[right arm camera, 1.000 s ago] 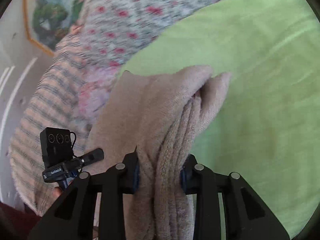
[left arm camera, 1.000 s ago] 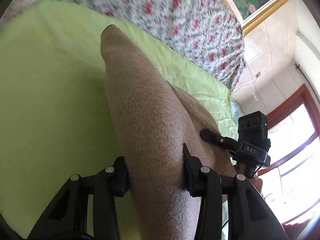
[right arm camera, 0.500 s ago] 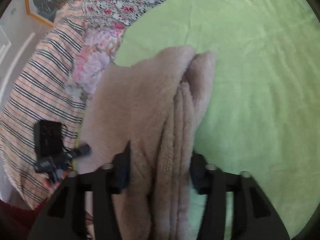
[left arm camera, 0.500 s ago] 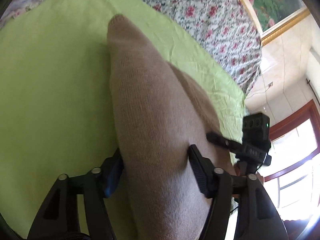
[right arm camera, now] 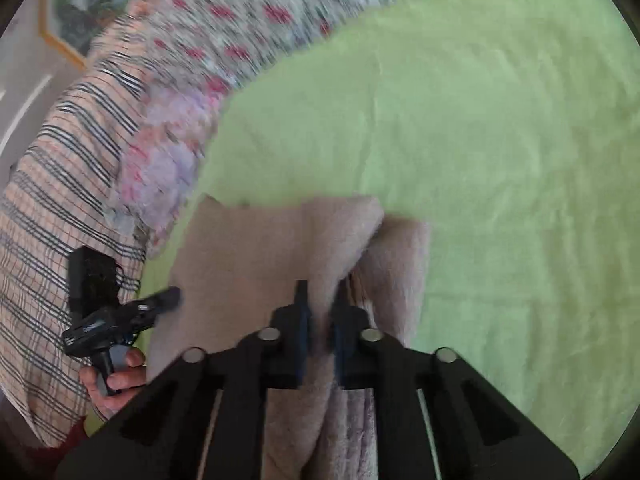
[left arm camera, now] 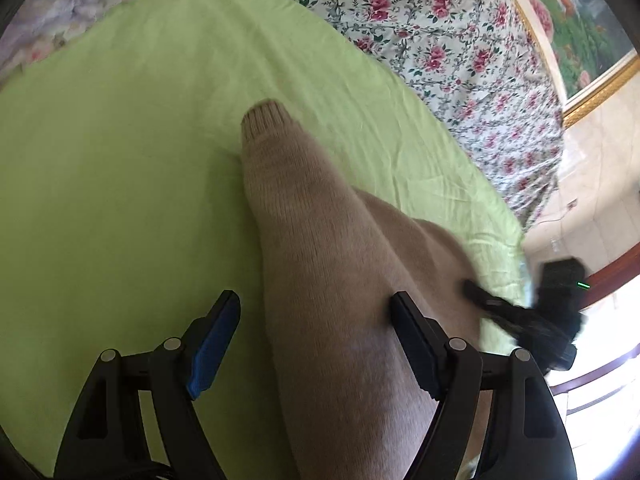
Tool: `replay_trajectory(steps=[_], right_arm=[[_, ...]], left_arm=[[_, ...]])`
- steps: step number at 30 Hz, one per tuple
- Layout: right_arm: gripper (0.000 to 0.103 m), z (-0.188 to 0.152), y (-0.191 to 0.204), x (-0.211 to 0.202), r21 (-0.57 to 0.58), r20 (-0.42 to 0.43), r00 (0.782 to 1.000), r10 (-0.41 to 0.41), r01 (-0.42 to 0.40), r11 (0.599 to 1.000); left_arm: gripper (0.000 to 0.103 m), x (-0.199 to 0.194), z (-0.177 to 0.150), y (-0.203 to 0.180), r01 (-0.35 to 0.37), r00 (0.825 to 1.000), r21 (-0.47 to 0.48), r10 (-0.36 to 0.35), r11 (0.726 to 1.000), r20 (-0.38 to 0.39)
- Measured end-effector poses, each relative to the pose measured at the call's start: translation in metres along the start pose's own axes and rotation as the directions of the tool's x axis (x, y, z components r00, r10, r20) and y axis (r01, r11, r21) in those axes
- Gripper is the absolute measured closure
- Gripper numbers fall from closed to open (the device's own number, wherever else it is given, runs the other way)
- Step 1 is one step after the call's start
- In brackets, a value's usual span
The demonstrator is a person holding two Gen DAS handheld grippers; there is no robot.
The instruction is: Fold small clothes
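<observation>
A beige knitted garment point(left arm camera: 320, 264) lies on the green sheet point(left arm camera: 120, 160); its ribbed cuff point(left arm camera: 266, 118) points away from me. My left gripper point(left arm camera: 314, 312) is open, its jaws wide apart on either side of the sleeve, with a gap at the left blue pad point(left arm camera: 212, 344). In the right wrist view my right gripper point(right arm camera: 320, 316) is shut on a bunched fold of the same beige garment point(right arm camera: 248, 256), which drapes over and between the fingers. The right wrist view is blurred.
A floral quilt point(left arm camera: 460, 40) borders the green sheet at the back. A striped cloth point(right arm camera: 60, 184) lies left in the right wrist view. A hand with the other gripper's handle point(right arm camera: 108, 320) shows at lower left. A framed picture point(left arm camera: 580, 20) hangs behind.
My left gripper has opened and let go of the sleeve, which now lies lower on the sheet. My right gripper has closed tighter on the fold and swung.
</observation>
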State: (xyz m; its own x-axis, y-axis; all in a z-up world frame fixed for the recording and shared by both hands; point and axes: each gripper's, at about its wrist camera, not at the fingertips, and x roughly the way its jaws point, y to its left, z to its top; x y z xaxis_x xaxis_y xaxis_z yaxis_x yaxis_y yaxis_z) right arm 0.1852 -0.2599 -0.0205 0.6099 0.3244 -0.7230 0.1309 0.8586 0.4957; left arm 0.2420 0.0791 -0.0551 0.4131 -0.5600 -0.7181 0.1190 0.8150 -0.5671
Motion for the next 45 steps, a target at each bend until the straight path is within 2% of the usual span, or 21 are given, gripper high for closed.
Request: replay_trajectory(steps=[2,4,6,7,9,12,14,16,18,20,24,29,33,36,38,39,40,41,42,44,45], right_arm=[[0.095,-0.004,-0.001,-0.014,-0.012,0.027,0.999,-0.02,0.021,1.0],[0.095,-0.009,-0.011,-0.007,-0.011,-0.008,0.998,-0.069,0.069,0.998],[0.095,-0.016,-0.023,0.007,0.01,-0.053,0.994,-0.095,0.095,0.995],[0.095,-0.021,-0.032,0.017,0.033,-0.08,0.992,-0.1,0.103,0.994],[0.094,-0.024,-0.037,0.014,0.066,-0.068,0.994,-0.082,0.086,0.994],[0.088,-0.024,-0.031,-0.007,0.099,-0.035,0.997,-0.071,0.074,0.992],[0.08,-0.03,-0.021,-0.022,0.094,-0.016,0.999,-0.052,0.053,0.994],[0.062,-0.04,-0.01,-0.041,0.084,0.002,0.999,-0.04,0.04,0.996],[0.056,-0.051,0.0,-0.052,0.075,0.007,1.0,-0.026,0.025,0.997],[0.056,-0.064,0.01,-0.062,0.064,0.005,1.0,-0.02,0.02,0.998],[0.056,-0.103,0.02,-0.085,0.056,-0.009,1.0,-0.004,0.005,0.998],[0.056,-0.141,0.025,-0.097,0.033,-0.032,0.999,-0.008,0.009,0.999],[0.056,-0.154,0.027,-0.093,0.031,-0.053,0.999,0.01,-0.008,0.999],[0.056,-0.158,0.032,-0.088,0.017,-0.058,0.998,0.013,-0.012,1.0],[0.056,-0.16,0.034,-0.084,0.009,-0.06,0.998,0.006,-0.006,1.0],[0.062,-0.161,0.035,-0.08,0.003,-0.066,0.998,0.005,-0.005,1.0],[0.089,-0.161,0.037,-0.076,-0.006,-0.081,0.997,-0.003,0.003,1.0],[0.097,-0.16,0.039,-0.077,-0.015,-0.084,0.996,-0.021,0.019,1.0],[0.097,-0.158,0.043,-0.086,-0.025,-0.058,0.998,-0.012,0.01,1.0],[0.097,-0.153,0.055,-0.109,-0.049,0.016,0.999,0.042,-0.042,0.998],[0.098,-0.148,0.06,-0.124,-0.077,0.056,0.998,0.038,-0.033,0.996]], left_arm=[[0.027,0.004,0.007,-0.006,-0.055,0.998,0.031,0.055,0.998,0.013],[0.041,0.018,0.017,-0.013,-0.13,0.991,0.063,0.13,0.989,0.013],[0.059,0.033,0.027,-0.02,-0.171,0.985,0.095,0.171,0.981,0.005],[0.059,0.041,0.03,-0.023,-0.205,0.979,0.116,0.206,0.972,0.003],[0.059,0.046,0.033,-0.029,-0.249,0.968,0.147,0.251,0.957,0.004],[0.059,0.03,0.026,-0.04,-0.269,0.963,0.184,0.269,0.945,0.028],[0.059,0.01,0.013,-0.045,-0.257,0.966,0.201,0.253,0.945,0.045],[0.059,-0.016,-0.008,-0.052,-0.25,0.968,0.22,0.238,0.943,0.081],[0.06,-0.043,-0.032,-0.058,-0.278,0.957,0.218,0.251,0.935,0.146],[0.06,-0.068,-0.058,-0.062,-0.262,0.957,0.216,0.225,0.941,0.182],[0.059,-0.103,-0.118,-0.069,-0.239,0.962,0.246,0.193,0.94,0.194],[0.054,-0.115,-0.186,-0.068,-0.162,0.983,0.264,0.132,0.951,0.127],[0.054,-0.097,-0.22,-0.067,-0.215,0.976,0.293,0.198,0.932,0.086],[0.054,-0.084,-0.222,-0.067,-0.287,0.958,0.295,0.264,0.911,0.115],[0.054,-0.08,-0.214,-0.065,-0.302,0.952,0.266,0.275,0.916,0.134],[0.054,-0.078,-0.211,-0.067,-0.315,0.946,0.256,0.283,0.914,0.155],[0.054,-0.075,-0.209,-0.067,-0.348,0.935,0.255,0.313,0.902,0.17],[0.059,-0.072,-0.209,-0.067,-0.39,0.919,0.257,0.354,0.884,0.176],[0.069,-0.069,-0.209,-0.066,-0.429,0.902,0.255,0.395,0.866,0.175],[0.075,-0.073,-0.212,-0.064,-0.428,0.902,0.238,0.394,0.872,0.179],[0.075,-0.076,-0.215,-0.065,-0.448,0.891,0.24,0.408,0.861,0.198]])
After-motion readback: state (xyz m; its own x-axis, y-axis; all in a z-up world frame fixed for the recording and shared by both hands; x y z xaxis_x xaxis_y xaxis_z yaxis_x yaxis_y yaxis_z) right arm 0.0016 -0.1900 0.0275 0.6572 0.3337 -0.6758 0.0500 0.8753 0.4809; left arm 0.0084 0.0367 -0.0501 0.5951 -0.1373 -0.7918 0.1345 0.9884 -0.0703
